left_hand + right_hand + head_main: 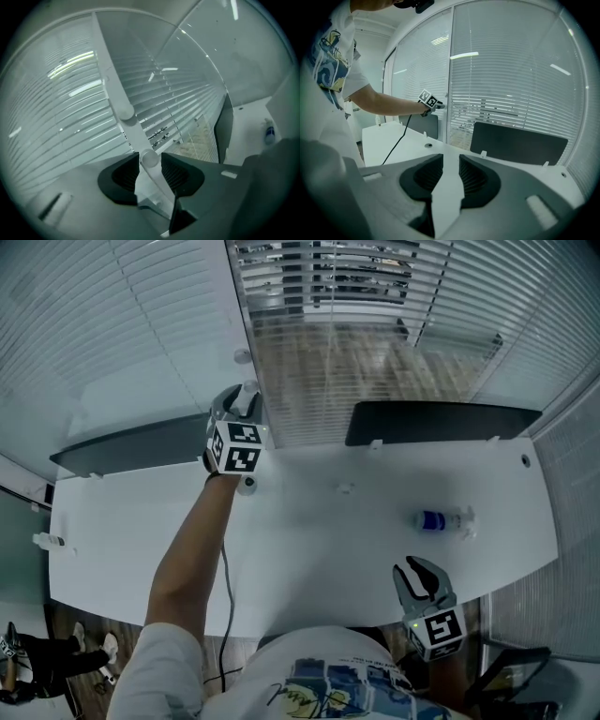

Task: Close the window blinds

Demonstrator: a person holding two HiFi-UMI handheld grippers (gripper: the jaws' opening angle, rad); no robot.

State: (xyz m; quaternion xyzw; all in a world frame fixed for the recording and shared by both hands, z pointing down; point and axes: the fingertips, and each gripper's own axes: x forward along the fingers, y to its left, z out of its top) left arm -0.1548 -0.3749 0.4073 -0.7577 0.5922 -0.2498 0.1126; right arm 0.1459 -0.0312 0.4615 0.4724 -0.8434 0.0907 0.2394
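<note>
Slatted window blinds [323,277] cover the panes behind the white desk [309,549]; the middle pane's slats stand tilted open. My left gripper [242,401] is raised to the white frame post [110,70] between two panes. A clear tilt wand [151,161] with a round end lies between its jaws; the pads stand just apart from it, so the left gripper [150,165] is open. The right gripper view shows that left gripper [439,106] at the post. My right gripper [419,570] hovers low at the desk's near edge, slightly open [451,164] and empty.
Two dark flat panels [441,423] [131,446] stand along the desk's back edge. A small bottle [441,520] lies on the right of the desk. A cable [223,606] hangs off the front edge. A round knob [242,356] sits on the post.
</note>
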